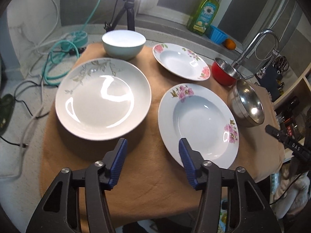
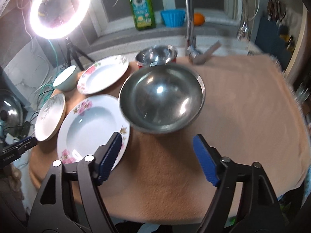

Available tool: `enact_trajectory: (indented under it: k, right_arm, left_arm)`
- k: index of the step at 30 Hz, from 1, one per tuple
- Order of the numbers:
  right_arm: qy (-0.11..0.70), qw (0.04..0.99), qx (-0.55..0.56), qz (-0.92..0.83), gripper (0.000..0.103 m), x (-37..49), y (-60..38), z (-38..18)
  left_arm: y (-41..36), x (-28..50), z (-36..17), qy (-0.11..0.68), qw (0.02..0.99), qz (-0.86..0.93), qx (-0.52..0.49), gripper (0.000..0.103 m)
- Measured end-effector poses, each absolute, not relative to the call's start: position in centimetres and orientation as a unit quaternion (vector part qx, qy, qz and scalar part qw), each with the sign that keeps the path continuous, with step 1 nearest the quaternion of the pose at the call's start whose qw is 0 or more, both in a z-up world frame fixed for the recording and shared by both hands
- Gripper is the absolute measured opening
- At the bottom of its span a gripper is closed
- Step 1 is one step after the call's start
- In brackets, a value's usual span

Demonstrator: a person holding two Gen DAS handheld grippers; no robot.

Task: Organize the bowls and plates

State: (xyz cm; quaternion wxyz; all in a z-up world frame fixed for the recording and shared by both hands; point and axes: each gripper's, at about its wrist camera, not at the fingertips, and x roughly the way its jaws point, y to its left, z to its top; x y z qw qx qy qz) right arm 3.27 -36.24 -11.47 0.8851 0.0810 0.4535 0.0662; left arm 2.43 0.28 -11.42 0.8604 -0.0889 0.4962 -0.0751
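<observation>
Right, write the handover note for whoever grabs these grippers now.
Left gripper: jaws open, nothing between them, over the cloth between the leaf-pattern plate and the near pink-flower plate.
Right gripper: jaws open, empty, in front of the large steel bowl.
Also on the brown cloth: far pink-flower plate, pale green bowl, red steel-lined bowl.
Done: nothing stacked.
Left: all of the grouping of plates and bowls.

Three plates (image 1: 103,99) and three bowls (image 1: 245,104) lie unstacked on cloth (image 1: 147,174)
</observation>
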Motion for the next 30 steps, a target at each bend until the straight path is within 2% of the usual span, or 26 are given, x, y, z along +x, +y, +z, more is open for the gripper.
enact_trajectory:
  k: [3, 6, 9, 12, 14, 30]
  right_arm:
    - [0.479, 0.865, 0.114, 0.096, 0.062, 3.5, -35.9, -12.8]
    - [0.492, 0.853, 0.125, 0.117, 0.057, 3.8, -35.1, -14.1]
    - [0.503, 0.845, 0.131, 0.126, 0.046, 4.4, -34.3, -15.3]
    - [0.516, 0.83, 0.168, 0.133, 0.04, 5.1, -34.5, -16.4]
    - [0.52, 0.822, 0.191, 0.133, 0.037, 5.6, -34.8, -16.9]
    - [0.53, 0.802, 0.237, 0.143, 0.022, 7.2, -34.5, -18.1]
  left_arm:
    - [-0.2, 2.7, -12.1, 0.512, 0.844, -0.097, -0.124, 0.039]
    - [-0.4, 3.2, -12.9, 0.521, 0.833, -0.112, -0.148, 0.033]
    - [-0.4, 3.6, -13.8, 0.531, 0.823, -0.118, -0.165, 0.028]
    - [-0.2, 4.0, -14.5, 0.538, 0.814, -0.12, -0.185, 0.025]
    - [-0.2, 4.2, -14.8, 0.539, 0.811, -0.12, -0.193, 0.021]
    - [0.2, 5.7, -15.7, 0.538, 0.807, -0.117, -0.214, 0.017]
